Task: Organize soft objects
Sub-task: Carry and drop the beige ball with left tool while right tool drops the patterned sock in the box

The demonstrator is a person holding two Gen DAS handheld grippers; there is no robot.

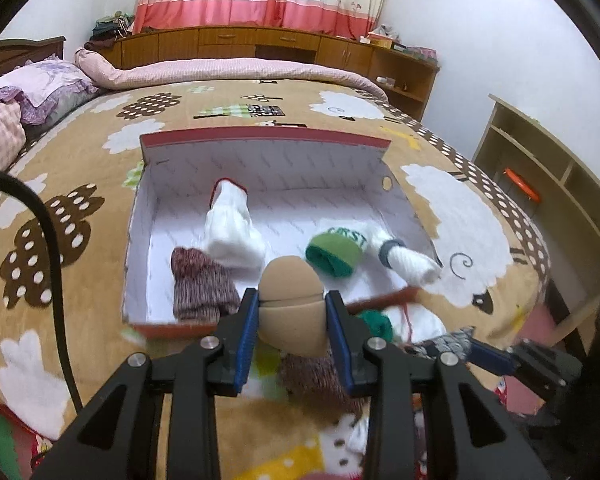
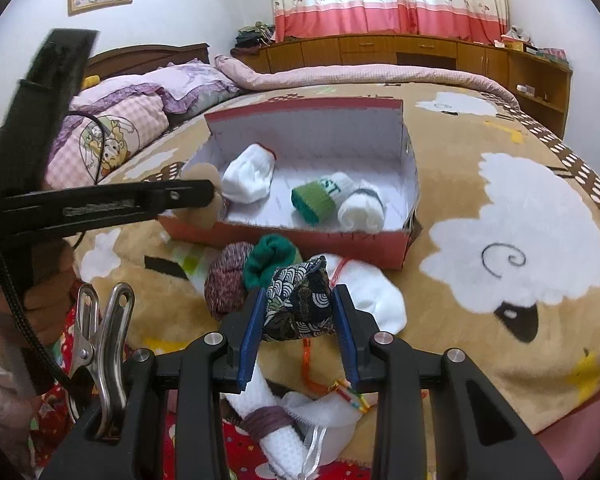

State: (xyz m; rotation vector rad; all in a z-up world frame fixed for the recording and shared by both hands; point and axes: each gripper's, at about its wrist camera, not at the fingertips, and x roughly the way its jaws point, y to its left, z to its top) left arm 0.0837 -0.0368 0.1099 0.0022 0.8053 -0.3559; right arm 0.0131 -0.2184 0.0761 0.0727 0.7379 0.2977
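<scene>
Our left gripper (image 1: 292,314) clamped on a tan, rounded two-piece foam ball (image 1: 291,300), our right gripper (image 2: 299,320) clamped on a dark wave-patterned fabric pouch (image 2: 300,300), near the red box (image 2: 300,240) holding rolled socks

Right gripper clamped on patterned pouch, shoebox ahead on bed.

Right gripper (image 2: 299,322) holds a dark wave-patterned fabric pouch (image 2: 300,304) between its blue pads, above the sheep-print blanket (image 2: 520,240). Just behind the pouch: a green sock roll (image 2: 270,258), a maroon knit roll (image 2: 226,280), a white sock (image 2: 376,300). Red shoebox (image 2: 284,236) sits open beyond, holding a white bundle (image 2: 249,178), a green-cuffed roll (image 2: 314,200) and a white roll (image 2: 362,210). Left gripper (image 2: 204,194) reaches in from the left, tip over the box's near-left corner; its grip is hidden.
</scene>
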